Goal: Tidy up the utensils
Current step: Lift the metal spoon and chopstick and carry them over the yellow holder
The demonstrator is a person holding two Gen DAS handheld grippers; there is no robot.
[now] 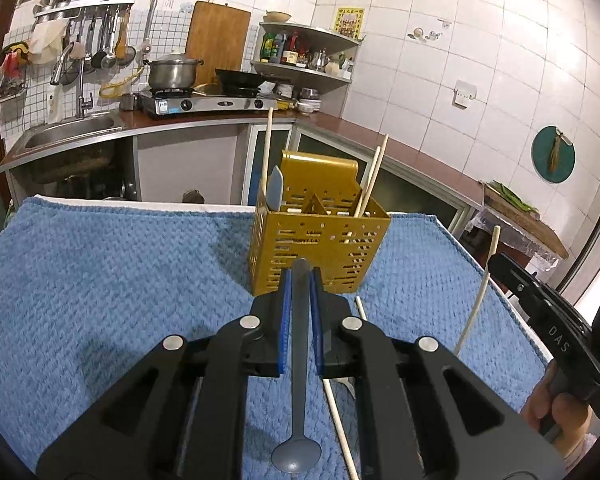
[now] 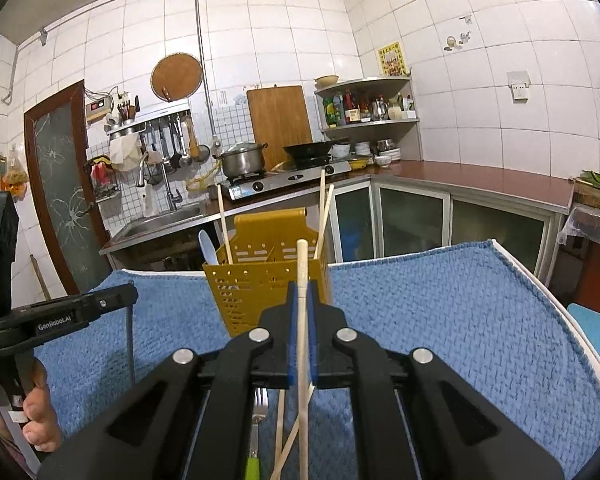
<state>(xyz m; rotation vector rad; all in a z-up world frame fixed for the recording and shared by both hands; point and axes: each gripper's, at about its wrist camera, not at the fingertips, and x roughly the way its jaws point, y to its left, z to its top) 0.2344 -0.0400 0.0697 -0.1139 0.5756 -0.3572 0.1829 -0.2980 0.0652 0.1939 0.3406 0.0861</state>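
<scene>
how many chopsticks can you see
6. Three stand in the yellow holder: one at its left, two at its right. One is gripped in the right tongs. Two lie on the blue towel beneath; more may be hidden.

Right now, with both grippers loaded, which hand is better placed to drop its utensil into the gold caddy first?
Probably the right. Its gripper holds a chopstick upright, tip near the caddy rim. The left gripper grips a gray spoon with its end lower against the caddy's front wall.

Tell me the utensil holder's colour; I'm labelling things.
Mustard yellow, with slotted holes; the holder shows best in the left wrist view.
</scene>
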